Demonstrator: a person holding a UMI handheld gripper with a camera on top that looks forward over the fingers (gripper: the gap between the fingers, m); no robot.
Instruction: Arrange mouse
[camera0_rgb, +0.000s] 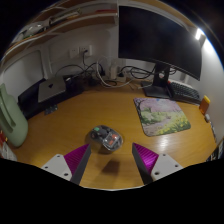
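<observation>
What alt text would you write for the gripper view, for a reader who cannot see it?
The open gripper hovers over a wooden desk, with a mouse just ahead of its fingers. Beyond lie a mouse pad and a dark monitor.

- The small grey-and-dark mouse just ahead of the fingers is blurred; its buttons cannot be made out.
- The black flat monitor shows only a dark screen.

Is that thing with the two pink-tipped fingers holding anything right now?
Nothing is held. The gripper is open, and the mouse rests on the wooden desk just ahead of the fingers, untouched.
</observation>
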